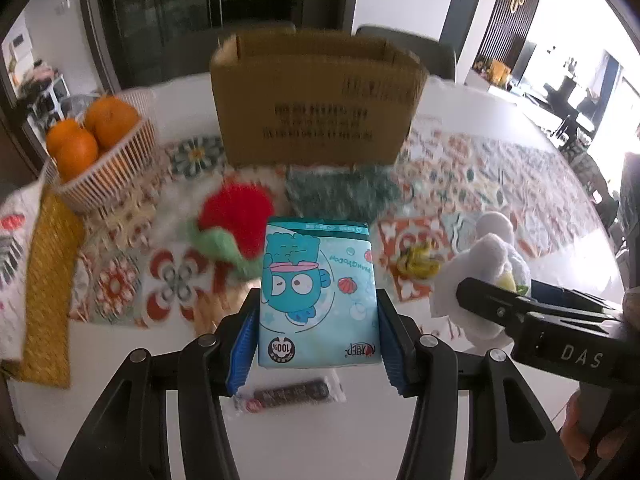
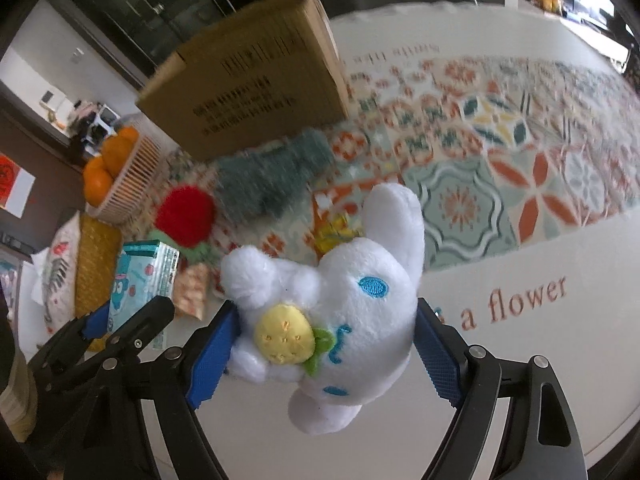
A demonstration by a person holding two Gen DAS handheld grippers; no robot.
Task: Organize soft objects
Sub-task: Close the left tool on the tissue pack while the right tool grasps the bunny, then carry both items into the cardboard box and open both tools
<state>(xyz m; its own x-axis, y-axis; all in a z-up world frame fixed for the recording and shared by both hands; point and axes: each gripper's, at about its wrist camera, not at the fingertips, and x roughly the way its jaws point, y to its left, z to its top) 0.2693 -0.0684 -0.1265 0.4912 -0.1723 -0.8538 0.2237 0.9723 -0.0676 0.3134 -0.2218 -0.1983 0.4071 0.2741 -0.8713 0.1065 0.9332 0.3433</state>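
My left gripper [image 1: 318, 304] is shut on a teal tissue pack [image 1: 318, 292] printed with a cartoon fish, its blue pads pressing both long sides, and holds it above the white table. My right gripper [image 2: 326, 312] is shut on a white plush toy [image 2: 360, 280] that hugs a yellow strawberry; the plush [image 1: 480, 264] shows at the right of the left wrist view. An open cardboard box [image 1: 316, 100] stands behind. In front of it lie a red-and-green fluffy piece [image 1: 236, 208], a teal fluffy cloth [image 1: 340, 192] and a small yellow thing [image 1: 418, 262].
A slatted basket [image 1: 120, 160] of oranges [image 1: 110, 118] stands at the back left on the patterned cloth [image 1: 480, 168]. A yellow mat [image 1: 48, 300] lies at the left edge. A small dark wrapped packet [image 1: 292, 394] lies on the table under the left gripper. Chairs stand behind the box.
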